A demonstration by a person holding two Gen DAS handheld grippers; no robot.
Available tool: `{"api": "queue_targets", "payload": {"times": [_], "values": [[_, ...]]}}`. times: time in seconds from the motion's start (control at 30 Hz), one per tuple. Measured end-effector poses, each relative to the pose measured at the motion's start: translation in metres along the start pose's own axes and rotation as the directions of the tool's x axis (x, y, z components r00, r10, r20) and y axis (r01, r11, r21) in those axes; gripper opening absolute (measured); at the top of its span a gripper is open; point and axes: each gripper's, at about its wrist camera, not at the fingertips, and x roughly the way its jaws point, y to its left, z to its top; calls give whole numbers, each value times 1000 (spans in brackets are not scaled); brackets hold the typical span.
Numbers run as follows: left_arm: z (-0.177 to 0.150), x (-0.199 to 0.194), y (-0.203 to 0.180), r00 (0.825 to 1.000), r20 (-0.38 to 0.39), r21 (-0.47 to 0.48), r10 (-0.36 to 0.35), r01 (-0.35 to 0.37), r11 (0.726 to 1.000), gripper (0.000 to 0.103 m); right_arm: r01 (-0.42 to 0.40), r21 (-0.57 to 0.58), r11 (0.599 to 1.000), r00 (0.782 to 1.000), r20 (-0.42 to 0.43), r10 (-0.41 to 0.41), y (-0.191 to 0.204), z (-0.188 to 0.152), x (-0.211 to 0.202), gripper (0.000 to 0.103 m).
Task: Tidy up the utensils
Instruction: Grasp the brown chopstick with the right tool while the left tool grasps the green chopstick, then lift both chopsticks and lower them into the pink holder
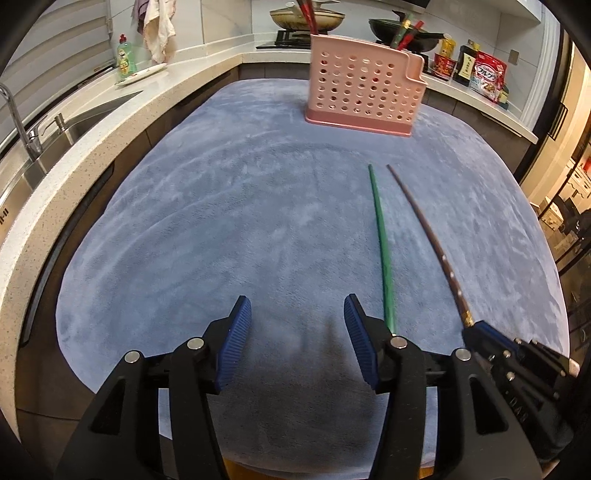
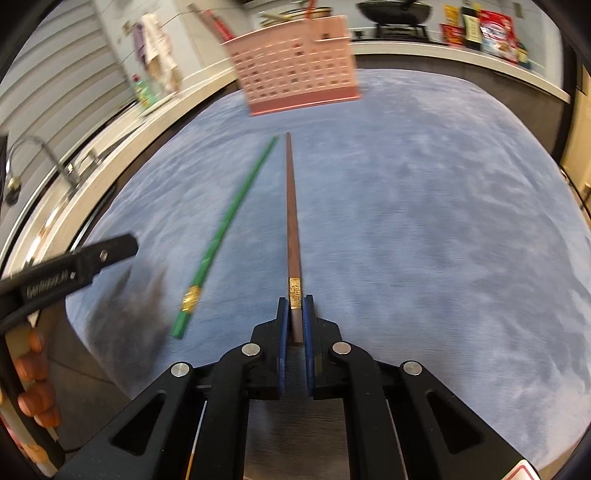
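Note:
A brown chopstick [image 2: 291, 206] with a gold band points away across the blue cloth, and my right gripper [image 2: 295, 306] is shut on its thick end. The left wrist view shows the same chopstick [image 1: 424, 236] running into the right gripper [image 1: 476, 328]. A green chopstick [image 1: 382, 251] lies on the cloth just right of my left gripper [image 1: 295, 306], which is open with nothing between its pads. In the right wrist view the green chopstick [image 2: 229, 218] lies to the left of the brown one. A pink perforated utensil holder [image 1: 364, 92] stands at the far end with several chopsticks in it.
A blue cloth [image 1: 221, 203] covers the work surface. A counter with a sink [image 1: 74, 122] and a green soap bottle [image 1: 126, 59] runs along the left. Pans on a stove [image 1: 306, 18] and food packages [image 1: 487, 74] stand at the back. A person's hand [image 2: 35, 369] shows at the lower left.

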Motion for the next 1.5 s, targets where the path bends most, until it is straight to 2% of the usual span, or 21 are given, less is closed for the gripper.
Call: {"api": "queue_targets", "payload": {"times": [0.1,0.23,0.47,0.57,0.67,0.73,0.77,1.1,1.27,1.5], "values": [[-4,2,-9,1000,-9,8,-29,29,1000,58,3,34,999,1000,-4,-3,-13,-1,-2,7],[-10,9,-24,997,-33,28,-68,69,997,60,-4,53,999,1000,-9,5,-19,-5,-4,7],[-21,27,-37,992,-92,31,-87,90,995,59,-12,51,999,1000,-11,13,-19,-5,-3,7],[-24,26,-37,994,-85,46,-69,73,996,51,-14,52,999,1000,-11,15,-19,-6,-4,7],[-24,25,-36,994,-84,52,-75,79,996,34,-16,53,998,1000,-11,17,-19,-6,-4,7],[-24,24,-36,992,-87,51,-87,91,994,15,-17,53,998,1000,-11,17,-19,-6,-4,7],[-24,24,-36,991,-92,53,-96,101,993,9,-17,52,998,1000,-11,18,-19,-6,-4,7],[-16,6,-34,990,-70,43,-125,129,991,8,-35,47,998,999,25,33,-16,5,-24,7],[1,-15,-28,991,-23,26,-131,131,991,8,-46,27,999,995,94,43,-12,26,-50,7],[38,-46,-17,987,66,-6,-144,145,989,8,-63,15,998,977,206,59,-14,65,-86,7]]}}
